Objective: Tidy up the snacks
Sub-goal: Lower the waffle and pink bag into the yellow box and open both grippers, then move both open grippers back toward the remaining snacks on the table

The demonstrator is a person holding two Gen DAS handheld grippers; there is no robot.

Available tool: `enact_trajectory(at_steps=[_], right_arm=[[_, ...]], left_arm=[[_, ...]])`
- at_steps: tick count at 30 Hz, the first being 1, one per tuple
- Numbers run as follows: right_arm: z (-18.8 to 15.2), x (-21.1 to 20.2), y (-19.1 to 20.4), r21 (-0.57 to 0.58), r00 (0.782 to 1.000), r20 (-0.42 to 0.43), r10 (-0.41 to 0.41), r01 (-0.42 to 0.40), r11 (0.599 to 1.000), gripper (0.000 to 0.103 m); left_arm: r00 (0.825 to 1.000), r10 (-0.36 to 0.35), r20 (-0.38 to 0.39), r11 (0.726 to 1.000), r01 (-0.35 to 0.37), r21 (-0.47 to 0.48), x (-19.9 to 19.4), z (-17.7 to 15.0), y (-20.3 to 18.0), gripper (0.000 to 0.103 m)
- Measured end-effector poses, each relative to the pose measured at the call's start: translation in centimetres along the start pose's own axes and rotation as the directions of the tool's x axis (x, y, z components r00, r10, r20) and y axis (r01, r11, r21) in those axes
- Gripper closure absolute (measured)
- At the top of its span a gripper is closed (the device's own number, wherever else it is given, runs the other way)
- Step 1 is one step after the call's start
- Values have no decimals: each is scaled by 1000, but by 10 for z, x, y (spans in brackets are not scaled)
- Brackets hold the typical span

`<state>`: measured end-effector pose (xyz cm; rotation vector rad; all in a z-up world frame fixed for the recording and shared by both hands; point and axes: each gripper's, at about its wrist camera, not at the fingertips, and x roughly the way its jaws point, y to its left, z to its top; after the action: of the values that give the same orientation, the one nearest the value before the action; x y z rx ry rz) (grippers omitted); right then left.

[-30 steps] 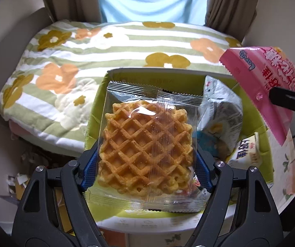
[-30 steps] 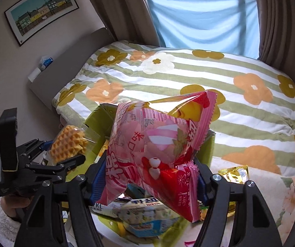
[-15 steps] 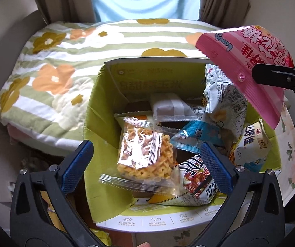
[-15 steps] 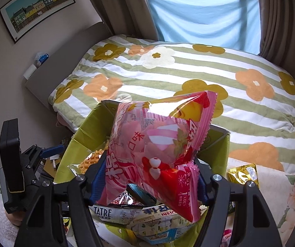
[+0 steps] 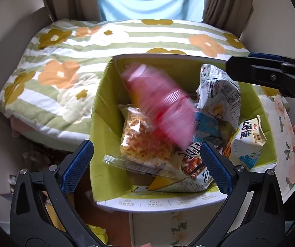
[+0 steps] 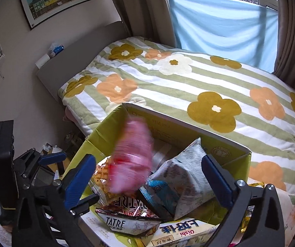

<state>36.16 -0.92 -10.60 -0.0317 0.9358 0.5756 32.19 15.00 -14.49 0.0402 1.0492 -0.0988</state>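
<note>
Both views look forward and steeply down along their own blue-padded fingers into the green cardboard box (image 5: 98, 123), from close above its near rim. The left wrist camera faces it squarely; the right wrist camera sits farther right, looking slightly leftward, so the left hand-held gripper (image 6: 50, 158) shows at its left edge. Both share the box (image 6: 225, 150), the flowered bed (image 5: 65, 61) and the blue curtain (image 6: 219, 26) beyond.
</note>
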Motion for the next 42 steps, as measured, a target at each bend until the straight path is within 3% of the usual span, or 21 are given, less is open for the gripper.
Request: enact_trajectory(at_steps=[11, 20, 25, 30, 42], right_arm=[[-22, -36, -25, 73, 998, 11, -58, 57, 996, 1], [-45, -85, -53, 144, 989, 18, -149, 145, 979, 1], [-59, -118, -75, 133, 973, 27, -228, 222, 966, 1], [-75, -146, -102, 129, 965, 61, -256, 246, 961, 1], [-104, -169, -182, 67, 988, 49, -148, 145, 987, 1]], left_arm=[[999, -35, 4, 999, 34, 8, -8, -9, -10, 0], [994, -103, 25, 992, 100, 80, -18, 0, -43, 0], [992, -110, 56, 989, 104, 108, -34, 0, -66, 0], [990, -108, 87, 990, 99, 101, -50, -7, -93, 0], [996, -22, 88, 997, 28, -74, -58, -42, -195, 0]])
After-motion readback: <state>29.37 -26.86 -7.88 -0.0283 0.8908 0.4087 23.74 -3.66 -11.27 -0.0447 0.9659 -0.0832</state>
